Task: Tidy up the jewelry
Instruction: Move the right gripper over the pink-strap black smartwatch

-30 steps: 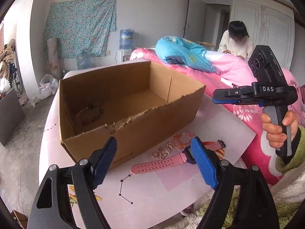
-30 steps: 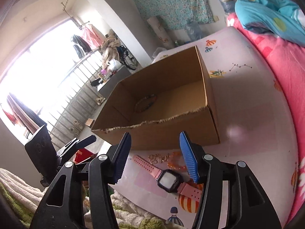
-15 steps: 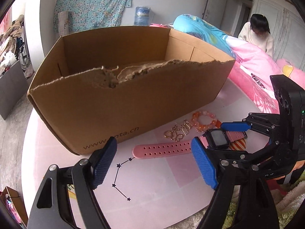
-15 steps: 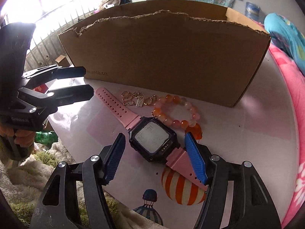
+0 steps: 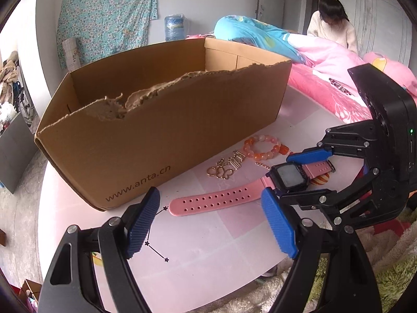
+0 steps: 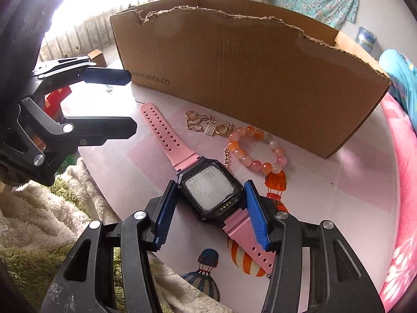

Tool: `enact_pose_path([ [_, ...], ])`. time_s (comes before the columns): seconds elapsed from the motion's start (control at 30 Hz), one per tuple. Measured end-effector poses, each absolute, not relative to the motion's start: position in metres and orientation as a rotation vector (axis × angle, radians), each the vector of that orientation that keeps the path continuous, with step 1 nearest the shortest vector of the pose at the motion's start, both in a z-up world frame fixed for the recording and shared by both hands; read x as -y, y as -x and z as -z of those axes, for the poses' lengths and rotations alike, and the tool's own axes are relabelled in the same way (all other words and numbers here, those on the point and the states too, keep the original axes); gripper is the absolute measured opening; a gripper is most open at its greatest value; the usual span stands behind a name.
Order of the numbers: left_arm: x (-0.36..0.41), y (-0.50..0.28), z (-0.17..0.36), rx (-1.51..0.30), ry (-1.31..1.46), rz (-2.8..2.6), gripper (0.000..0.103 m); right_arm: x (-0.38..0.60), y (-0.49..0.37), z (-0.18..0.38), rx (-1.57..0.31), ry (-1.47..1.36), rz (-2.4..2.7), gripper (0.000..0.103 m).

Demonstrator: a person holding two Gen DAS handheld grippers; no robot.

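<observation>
Since a second ago my right gripper (image 6: pixel 208 208) has dropped over the pink watch (image 6: pixel 208 193) at lower centre, jaws closing around its case, not yet pinching. My left gripper (image 5: pixel 211 224) hangs spread, empty. Off-centre pads could flick the watch into the bead bracelet (image 6: pixel 256 148).

Home bedroom: pink-quilted bed (image 5: pixel 331 83), wardrobe (image 5: pixel 365 7).

We find bare table (image 5: pixel 208 240) under the left gripper (image 5: pixel 211 224); the cardboard box (image 5: pixel 161 130) walls off the far side, beaded bracelet (image 6: pixel 256 148) and gold chains (image 6: pixel 208 125) crowding its foot.
</observation>
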State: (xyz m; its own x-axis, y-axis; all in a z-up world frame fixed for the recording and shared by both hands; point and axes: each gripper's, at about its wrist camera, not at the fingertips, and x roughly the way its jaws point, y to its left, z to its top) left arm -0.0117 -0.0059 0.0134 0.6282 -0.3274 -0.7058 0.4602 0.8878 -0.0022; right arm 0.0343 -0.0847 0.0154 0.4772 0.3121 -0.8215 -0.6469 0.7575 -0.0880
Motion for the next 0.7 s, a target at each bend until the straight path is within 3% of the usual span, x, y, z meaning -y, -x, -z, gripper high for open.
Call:
enact_pose_path([
  [0.2,0.022,0.015,-0.005,-0.775,-0.232,0.483,0.078,0.067,-0.015,-0.018,-0.891,0.461,-0.616,0.049],
  [0.4,0.019,0.004,-0.006,-0.774,-0.156,0.441,0.078,0.074,-0.017,-0.012,-0.989,0.279,-0.614,0.049],
  [0.7,0.019,-0.007,0.01,-0.814,-0.206,0.363,0.078,0.104,-0.028,-0.032,-0.993,0.068,-0.678,0.05],
])
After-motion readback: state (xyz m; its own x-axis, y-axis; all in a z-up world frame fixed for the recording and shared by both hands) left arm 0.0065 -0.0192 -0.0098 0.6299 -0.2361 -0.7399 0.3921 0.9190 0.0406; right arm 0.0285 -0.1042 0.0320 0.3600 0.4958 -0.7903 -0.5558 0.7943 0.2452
